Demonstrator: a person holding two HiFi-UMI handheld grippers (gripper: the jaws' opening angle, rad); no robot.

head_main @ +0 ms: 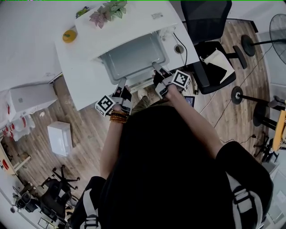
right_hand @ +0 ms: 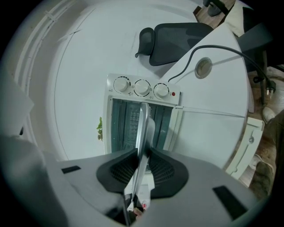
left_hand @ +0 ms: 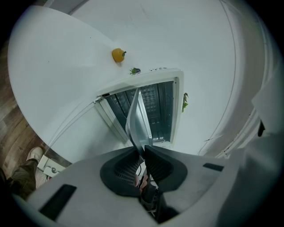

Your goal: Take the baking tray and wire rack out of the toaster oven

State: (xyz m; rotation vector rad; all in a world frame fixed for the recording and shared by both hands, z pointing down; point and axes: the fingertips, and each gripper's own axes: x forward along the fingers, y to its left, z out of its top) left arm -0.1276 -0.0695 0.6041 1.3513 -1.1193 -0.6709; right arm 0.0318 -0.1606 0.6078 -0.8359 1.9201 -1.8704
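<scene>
From the head view, the person stands at a white counter (head_main: 85, 82) and holds a grey baking tray (head_main: 134, 58) level above it, with one tool on each near corner. The left tongs (head_main: 121, 84) grip the tray's near-left edge and the right tongs (head_main: 157, 69) grip its near-right edge. An orange fruit-shaped object (head_main: 69, 36) and a small plant (head_main: 109, 11) sit further back on the counter. A black office chair (head_main: 210, 27) stands on the wooden floor to the right.

In the left gripper view, the tray appears edge-on as a thin metal blade. Its rim is pinched between the two dark pads, which are closed tight on it. Beyond the tray is the toaster oven (left_hand: 162, 111), open, with the tray out in front of it rather than inside.

In the right gripper view, these tongs are likewise clamped on the tray's rim, with the metal edge running straight up between the pads. Behind it are the oven's three knobs (right_hand: 142, 88) and its open cavity. A grid inside the cavity may be the wire rack (right_hand: 126, 122), though the tray and the distortion make that uncertain.
</scene>
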